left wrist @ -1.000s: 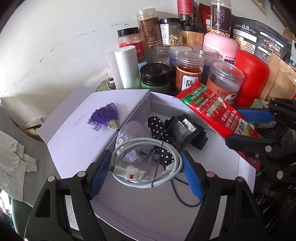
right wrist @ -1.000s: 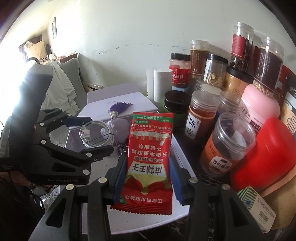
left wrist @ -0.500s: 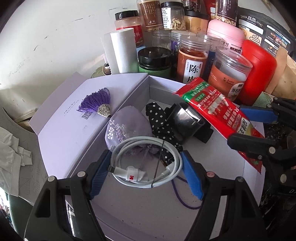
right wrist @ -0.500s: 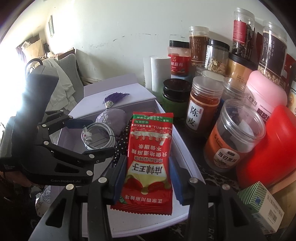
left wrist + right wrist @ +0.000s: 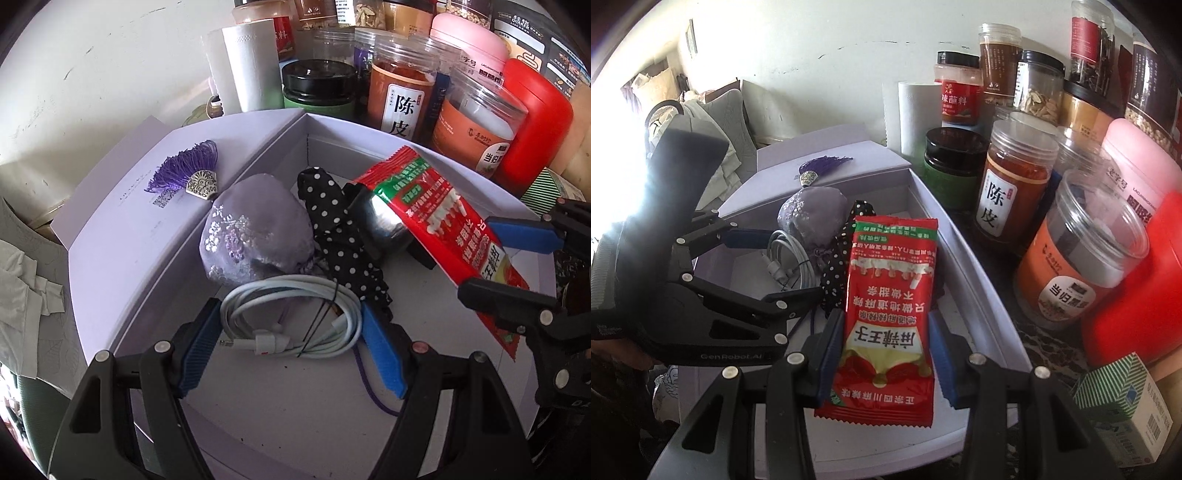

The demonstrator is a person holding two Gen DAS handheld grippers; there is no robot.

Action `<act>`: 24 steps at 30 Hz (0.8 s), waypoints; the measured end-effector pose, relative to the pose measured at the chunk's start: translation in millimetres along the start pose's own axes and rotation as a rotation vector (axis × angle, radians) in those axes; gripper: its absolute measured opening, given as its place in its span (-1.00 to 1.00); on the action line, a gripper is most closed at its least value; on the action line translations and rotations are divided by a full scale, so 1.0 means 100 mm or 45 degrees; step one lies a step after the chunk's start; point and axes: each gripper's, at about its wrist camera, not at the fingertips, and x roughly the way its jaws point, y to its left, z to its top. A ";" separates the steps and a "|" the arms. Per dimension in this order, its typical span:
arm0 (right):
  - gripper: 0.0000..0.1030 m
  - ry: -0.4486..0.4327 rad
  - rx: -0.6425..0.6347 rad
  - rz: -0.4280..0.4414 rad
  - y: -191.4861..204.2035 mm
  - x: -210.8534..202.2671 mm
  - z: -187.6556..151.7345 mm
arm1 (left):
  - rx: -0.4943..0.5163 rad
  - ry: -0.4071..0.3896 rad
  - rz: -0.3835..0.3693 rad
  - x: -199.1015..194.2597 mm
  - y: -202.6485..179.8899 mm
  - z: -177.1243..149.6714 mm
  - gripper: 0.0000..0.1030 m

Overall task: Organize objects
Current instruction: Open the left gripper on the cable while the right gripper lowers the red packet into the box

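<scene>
Left gripper (image 5: 290, 339): closed on the coiled white cable (image 5: 291, 321); the blue pads press the coil from both sides.
Right gripper (image 5: 884, 347): closed on the red snack packet (image 5: 892, 299); the pads clamp its lower half at the two long edges.
Cable position: low inside the lavender box (image 5: 461, 162), in the near-left part, just in front of the lavender pouch (image 5: 258, 236). Contact with the box floor cannot be confirmed.
Packet position: raised above the right half of the box. Its free end overlaps the shiny metal object (image 5: 384, 225) and the polka-dot fabric (image 5: 340, 236) in both views; contact is not clear.
Packet long axis: in line with the right gripper's fingers, pointing away from the wrist toward the box's far wall.
Key relation: the bare box floor lies below and slightly ahead of the packet; the right gripper is the nearer one to it.
Clearance: the two grippers are near each other over the box, the left one to the left of the packet.
Estimated step: placing both items in the box.
Risk: the jars (image 5: 1012, 192) stand just beside the box's right wall; a wide swing may strike them.
</scene>
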 end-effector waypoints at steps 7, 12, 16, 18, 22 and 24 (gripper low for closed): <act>-0.12 0.031 0.004 0.004 0.01 0.08 -0.02 | 0.001 0.021 0.013 0.02 -0.01 -0.04 0.45; -0.11 0.050 0.009 0.012 0.01 0.12 -0.02 | -0.004 0.041 0.017 0.03 -0.01 -0.07 0.47; -0.10 0.070 0.018 0.005 -0.01 0.16 -0.02 | -0.003 0.044 0.026 0.02 -0.03 -0.09 0.47; -0.09 0.079 0.021 0.001 -0.01 0.17 -0.02 | -0.007 0.043 0.027 0.00 -0.03 -0.11 0.47; -0.09 0.081 0.031 -0.008 -0.02 0.17 -0.02 | -0.010 0.043 0.036 -0.03 -0.05 -0.13 0.47; -0.08 0.076 0.033 -0.012 -0.02 0.16 -0.01 | -0.011 0.042 0.038 -0.06 -0.07 -0.15 0.47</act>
